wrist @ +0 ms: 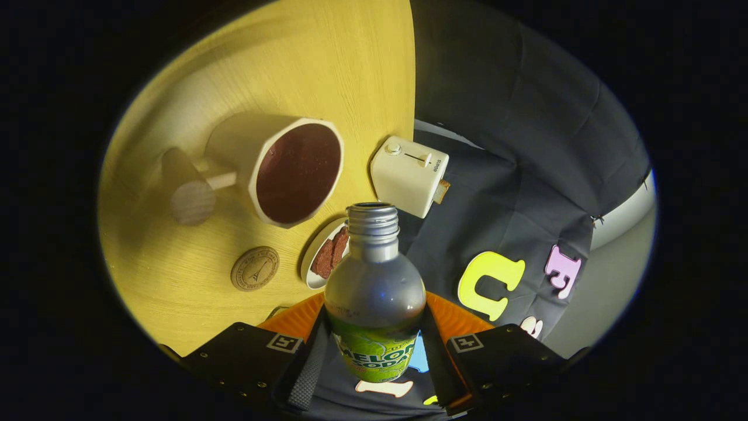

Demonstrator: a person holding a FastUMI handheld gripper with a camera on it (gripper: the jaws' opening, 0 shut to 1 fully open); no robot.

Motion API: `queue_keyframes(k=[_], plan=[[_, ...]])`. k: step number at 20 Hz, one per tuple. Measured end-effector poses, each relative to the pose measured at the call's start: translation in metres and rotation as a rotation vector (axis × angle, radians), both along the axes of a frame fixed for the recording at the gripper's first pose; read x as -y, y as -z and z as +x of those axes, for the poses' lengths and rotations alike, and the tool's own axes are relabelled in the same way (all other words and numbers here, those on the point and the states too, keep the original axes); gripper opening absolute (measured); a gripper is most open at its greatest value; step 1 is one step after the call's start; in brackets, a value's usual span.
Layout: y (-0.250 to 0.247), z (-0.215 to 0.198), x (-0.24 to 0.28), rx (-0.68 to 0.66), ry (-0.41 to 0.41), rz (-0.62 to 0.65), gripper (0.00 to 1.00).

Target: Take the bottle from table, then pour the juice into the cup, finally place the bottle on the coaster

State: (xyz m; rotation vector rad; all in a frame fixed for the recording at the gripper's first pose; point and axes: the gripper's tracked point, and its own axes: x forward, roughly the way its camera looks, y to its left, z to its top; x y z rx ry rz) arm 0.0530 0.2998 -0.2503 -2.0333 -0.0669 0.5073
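The bottle (374,292) sits clamped between the tool's (374,356) two fingers, both pressing its sides, its uncapped neck pointing ahead toward the cup (280,169). The cup, with a dark inside and a handle, stands on the worktop (304,64) just beyond the neck. Beside it lie a round coaster (255,268) and a plate (315,257) of brown slices; a small toaster (409,175) stands at the worktop's edge.

Bare surface (175,292) lies open at lower left around the coaster (255,268); the cup (280,172), plate (318,257) and toaster (409,175) crowd the centre beyond the tool-held bottle (374,292).
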Motion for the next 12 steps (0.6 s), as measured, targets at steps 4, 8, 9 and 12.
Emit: queue_keyframes(k=[4, 8, 9, 12], plan=[[0.006, -0.004, 0.000, -0.036, 0.033, 0.052, 0.77], [0.013, -0.004, 0.007, -0.101, 0.106, 0.140, 0.77], [0.013, -0.006, 0.009, -0.114, 0.119, 0.163, 0.77], [0.006, -0.011, 0.006, -0.134, 0.127, 0.250, 0.77]])
